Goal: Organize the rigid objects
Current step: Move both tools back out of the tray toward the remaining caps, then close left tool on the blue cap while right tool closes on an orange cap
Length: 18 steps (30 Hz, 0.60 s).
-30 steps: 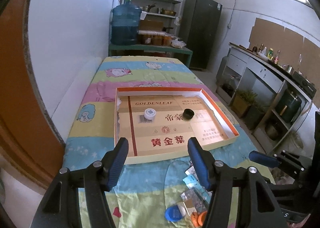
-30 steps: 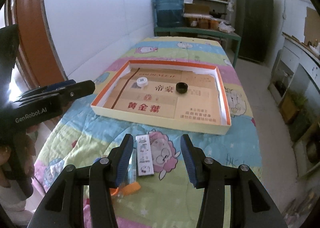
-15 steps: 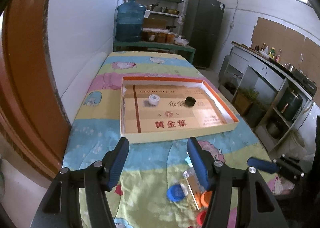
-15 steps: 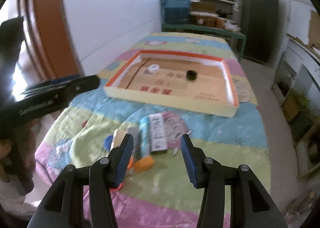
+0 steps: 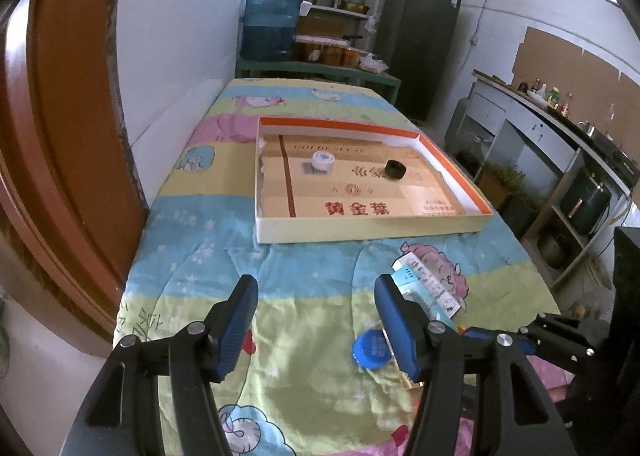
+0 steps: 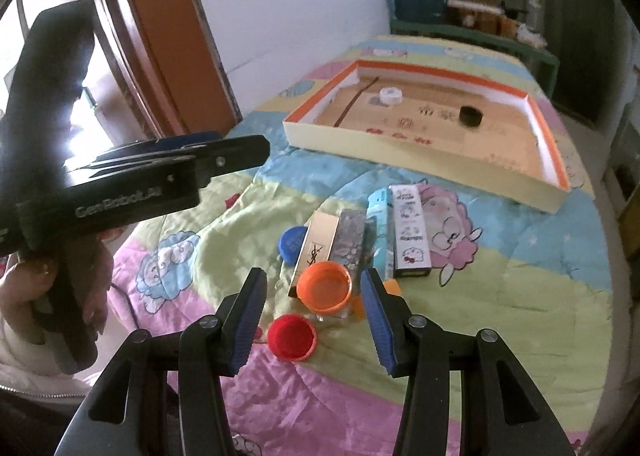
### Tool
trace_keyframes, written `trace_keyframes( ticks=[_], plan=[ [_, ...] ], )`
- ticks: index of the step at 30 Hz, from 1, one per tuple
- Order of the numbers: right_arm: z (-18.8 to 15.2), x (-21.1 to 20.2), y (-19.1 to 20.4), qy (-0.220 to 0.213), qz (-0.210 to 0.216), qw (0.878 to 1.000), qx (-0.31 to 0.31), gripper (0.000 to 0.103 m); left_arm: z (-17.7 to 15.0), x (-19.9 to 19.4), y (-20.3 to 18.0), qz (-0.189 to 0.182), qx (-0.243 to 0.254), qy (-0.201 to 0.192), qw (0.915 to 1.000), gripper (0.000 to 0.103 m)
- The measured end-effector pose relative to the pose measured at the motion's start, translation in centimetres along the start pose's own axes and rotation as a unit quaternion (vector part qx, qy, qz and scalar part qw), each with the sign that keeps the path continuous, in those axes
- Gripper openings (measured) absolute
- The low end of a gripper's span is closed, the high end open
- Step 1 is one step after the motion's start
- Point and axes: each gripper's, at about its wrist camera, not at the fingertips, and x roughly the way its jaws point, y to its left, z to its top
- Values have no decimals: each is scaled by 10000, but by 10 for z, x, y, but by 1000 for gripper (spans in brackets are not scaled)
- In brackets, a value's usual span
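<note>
Left wrist view: left gripper [image 5: 314, 310] jaws apart, empty, over the cartoon quilt [image 5: 192, 256]. Shallow cardboard tray [image 5: 372, 230] farther ahead holds a white cap [image 5: 323, 161] and a black cap [image 5: 395, 169], apart. Blue cap [image 5: 370, 348] lies near the right finger; light-blue carton [image 5: 426, 290] just beyond.

Right wrist view: right gripper [image 6: 312, 300] jaws apart, gripping nothing. Orange cap [image 6: 325, 285] lies between the fingers, red cap [image 6: 291, 336] nearer. Gold YSL box [image 6: 316, 246] and white cartoon box [image 6: 410, 230] lie farther.
</note>
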Motion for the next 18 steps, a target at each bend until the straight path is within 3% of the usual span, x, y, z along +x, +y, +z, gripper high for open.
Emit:
trace_keyframes(
  ticks=[8, 12, 18],
  plan=[
    [3, 7, 4, 1, -155, 9995, -261, 49, -10, 8, 0, -125, 212, 121, 9996, 61],
    [3, 9, 5, 70, -228, 9990, -373, 31, -15, 11, -1, -169, 280, 188, 9993, 59],
    [1, 8, 6, 158, -288, 9983, -480, 30, -17, 12, 2, -272, 241, 220, 9991, 59]
  ],
)
